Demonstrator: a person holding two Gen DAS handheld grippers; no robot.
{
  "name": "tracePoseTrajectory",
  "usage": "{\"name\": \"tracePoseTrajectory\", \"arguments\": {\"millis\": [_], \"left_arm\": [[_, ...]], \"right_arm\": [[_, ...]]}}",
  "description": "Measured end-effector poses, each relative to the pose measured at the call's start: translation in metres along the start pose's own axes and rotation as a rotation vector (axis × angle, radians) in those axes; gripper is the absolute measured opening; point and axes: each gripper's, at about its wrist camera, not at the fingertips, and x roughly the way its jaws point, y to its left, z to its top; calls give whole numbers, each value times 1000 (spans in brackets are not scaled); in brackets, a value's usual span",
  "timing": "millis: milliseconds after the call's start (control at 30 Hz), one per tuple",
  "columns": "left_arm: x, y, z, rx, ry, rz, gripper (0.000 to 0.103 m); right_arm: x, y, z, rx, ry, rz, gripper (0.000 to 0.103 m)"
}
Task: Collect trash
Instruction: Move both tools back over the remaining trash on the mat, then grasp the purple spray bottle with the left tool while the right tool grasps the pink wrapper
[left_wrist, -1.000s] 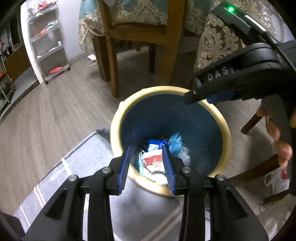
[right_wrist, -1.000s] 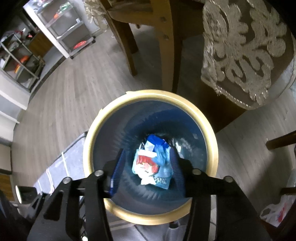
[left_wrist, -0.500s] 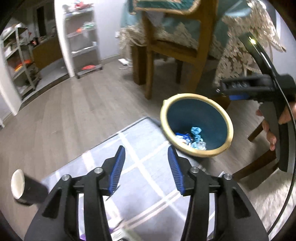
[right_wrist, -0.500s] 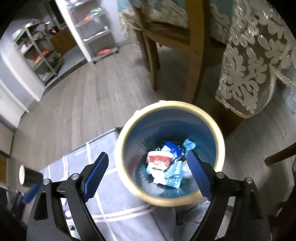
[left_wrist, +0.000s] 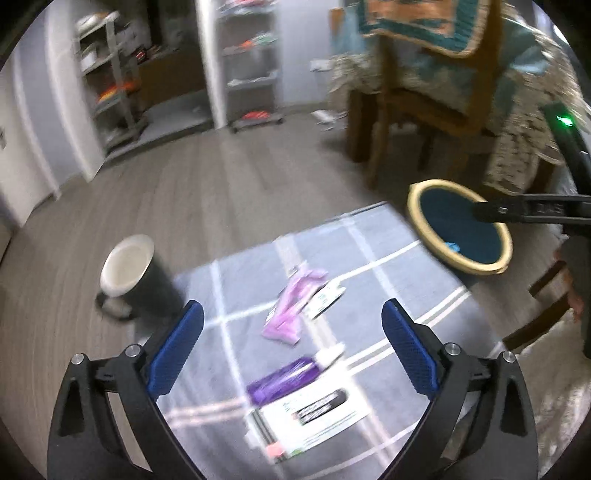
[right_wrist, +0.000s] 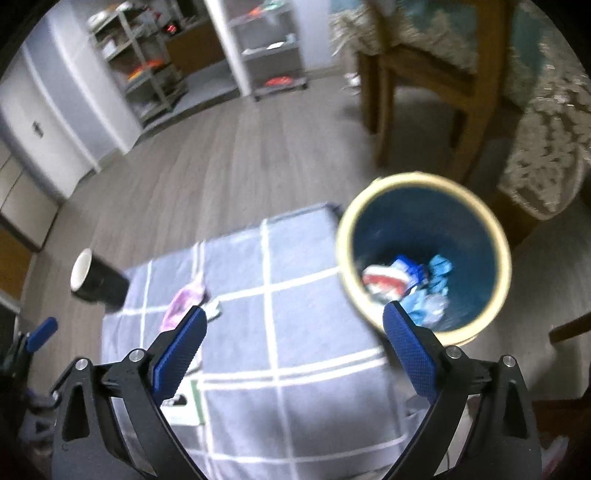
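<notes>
A blue bin with a yellow rim (right_wrist: 424, 254) stands at the mat's right corner and holds several wrappers (right_wrist: 402, 280); it also shows in the left wrist view (left_wrist: 458, 225). On the grey checked mat (left_wrist: 332, 295) lie a pink wrapper (left_wrist: 293, 302), a purple wrapper (left_wrist: 282, 380) and a white printed packet (left_wrist: 314, 413). My left gripper (left_wrist: 291, 350) is open and empty above these. My right gripper (right_wrist: 293, 349) is open and empty, above the mat beside the bin. The pink wrapper shows in the right wrist view (right_wrist: 183, 302).
A black paper cup (left_wrist: 135, 277) stands at the mat's left edge on the wooden floor; it also shows in the right wrist view (right_wrist: 94, 282). A wooden chair (left_wrist: 413, 110) and a draped table stand behind the bin. Grey shelves (left_wrist: 251, 66) line the far wall.
Both grippers have pulled back from the bin and opened wide. The left one has swung left over the mat, bringing the wrappers and cup into view. The dropped wrappers lie in the bin.
</notes>
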Motion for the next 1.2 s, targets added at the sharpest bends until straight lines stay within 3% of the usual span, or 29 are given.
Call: {"name": "tracePoseTrajectory", "arguments": {"millis": [267, 567, 800, 1100, 1200], "left_arm": [[25, 46, -40, -73, 81, 43, 95], [72, 37, -57, -20, 166, 4, 95], [106, 14, -67, 61, 238, -68, 94], [131, 4, -73, 73, 298, -94, 77], [133, 2, -71, 68, 307, -106, 67]], "right_arm": [[27, 46, -6, -63, 69, 13, 96], [59, 84, -2, -112, 122, -5, 96], [70, 81, 3, -76, 160, 25, 96], [69, 79, 4, -56, 174, 48, 96], [69, 77, 4, -45, 178, 55, 96]]}}
